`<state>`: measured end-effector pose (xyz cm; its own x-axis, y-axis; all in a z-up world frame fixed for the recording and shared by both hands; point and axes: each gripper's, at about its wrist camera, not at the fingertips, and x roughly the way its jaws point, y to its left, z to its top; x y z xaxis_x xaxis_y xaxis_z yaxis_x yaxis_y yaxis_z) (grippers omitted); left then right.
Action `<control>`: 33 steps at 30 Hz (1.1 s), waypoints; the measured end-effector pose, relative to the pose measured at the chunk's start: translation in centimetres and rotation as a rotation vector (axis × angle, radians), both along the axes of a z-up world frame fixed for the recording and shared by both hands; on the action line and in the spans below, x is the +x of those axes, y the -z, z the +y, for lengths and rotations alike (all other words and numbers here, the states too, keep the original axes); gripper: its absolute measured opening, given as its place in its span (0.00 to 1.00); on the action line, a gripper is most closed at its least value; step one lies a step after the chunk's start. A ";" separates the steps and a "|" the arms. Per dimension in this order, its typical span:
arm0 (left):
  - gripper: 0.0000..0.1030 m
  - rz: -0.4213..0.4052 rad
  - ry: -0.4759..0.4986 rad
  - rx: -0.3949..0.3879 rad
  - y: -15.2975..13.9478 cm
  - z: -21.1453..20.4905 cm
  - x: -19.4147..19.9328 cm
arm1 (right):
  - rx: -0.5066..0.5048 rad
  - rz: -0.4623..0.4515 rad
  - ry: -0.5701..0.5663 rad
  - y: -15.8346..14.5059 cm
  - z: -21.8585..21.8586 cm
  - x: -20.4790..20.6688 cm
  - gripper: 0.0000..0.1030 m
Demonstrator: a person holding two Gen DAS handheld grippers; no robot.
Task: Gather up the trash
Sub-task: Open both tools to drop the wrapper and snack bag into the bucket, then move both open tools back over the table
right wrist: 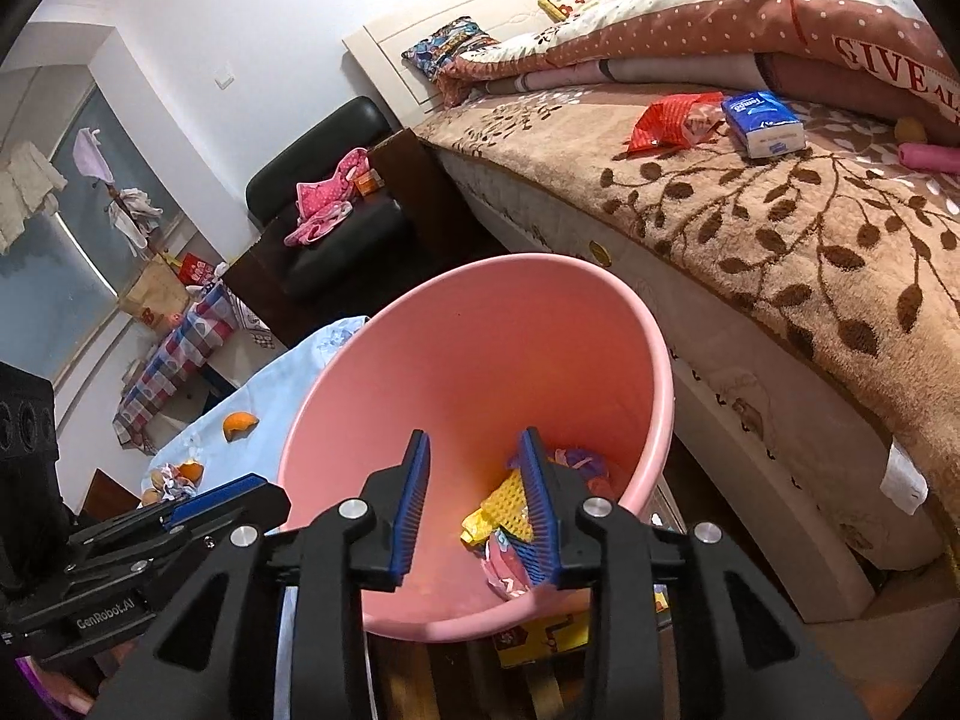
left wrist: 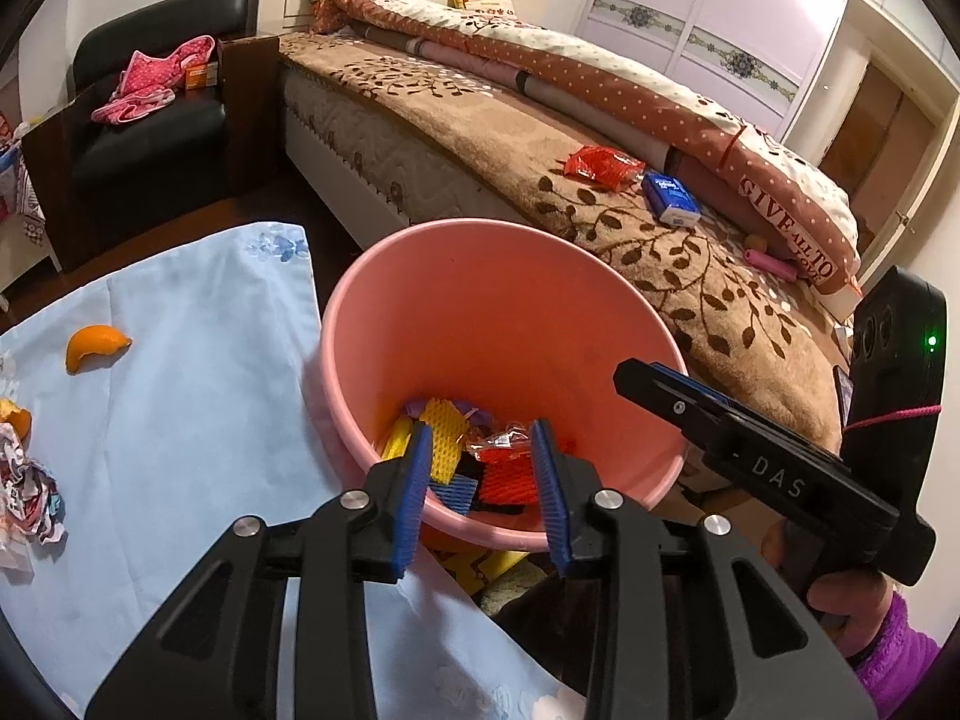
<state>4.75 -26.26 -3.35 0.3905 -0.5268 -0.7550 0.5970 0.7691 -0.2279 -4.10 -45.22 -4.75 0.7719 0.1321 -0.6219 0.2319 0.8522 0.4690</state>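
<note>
Left wrist view: the left gripper (left wrist: 483,492) hangs over the near rim of the pink bin (left wrist: 384,324), its blue pads spread with nothing between them; judged, this is a pose over the mouth for dropping waste in. Foam netting and wrappers (left wrist: 480,456) lie at the bin's bottom. The bin stands between the bed (left wrist: 690,276) and a table under a pale blue cloth (left wrist: 180,420); on the cloth lie an orange peel (left wrist: 93,347) and crumpled paper (left wrist: 27,492), uncollected. A red wrapper (left wrist: 603,165) and a blue tissue pack (left wrist: 671,198) rest on the brown leaf-patterned blanket. The right gripper's body shows at the right edge.

Right wrist view: the right gripper (right wrist: 477,507) is likewise parted and empty, held over the bin's near rim (right wrist: 420,624); the trash sits low on the right of the bin floor. The room is a bedroom; a black armchair (right wrist: 336,240) holds pink clothing (right wrist: 327,204); a window (right wrist: 54,276) is at left.
</note>
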 end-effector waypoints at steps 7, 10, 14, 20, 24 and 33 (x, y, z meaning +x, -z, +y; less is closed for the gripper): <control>0.33 -0.001 -0.018 -0.004 -0.4 0.8 -0.3 | -0.007 -0.013 -0.009 -0.6 0.5 -0.2 0.32; 0.33 -0.003 -0.028 -0.008 -0.6 1.2 -0.4 | -0.011 -0.017 -0.016 -0.9 0.8 -0.3 0.32; 0.33 -0.005 -0.048 -0.019 -1.0 2.2 -0.6 | -0.018 -0.025 -0.026 -1.4 1.4 -0.4 0.32; 0.33 -0.012 -0.082 -0.029 -1.2 4.1 -0.9 | -0.026 -0.032 -0.052 -2.0 2.7 -0.4 0.32; 0.33 -0.017 -0.113 -0.035 -1.4 5.7 -1.0 | -0.028 -0.031 -0.080 -2.2 4.0 -0.2 0.33; 0.33 -0.027 -0.184 -0.045 -1.4 9.4 -1.1 | -0.051 -0.015 -0.168 -2.1 7.8 0.0 0.33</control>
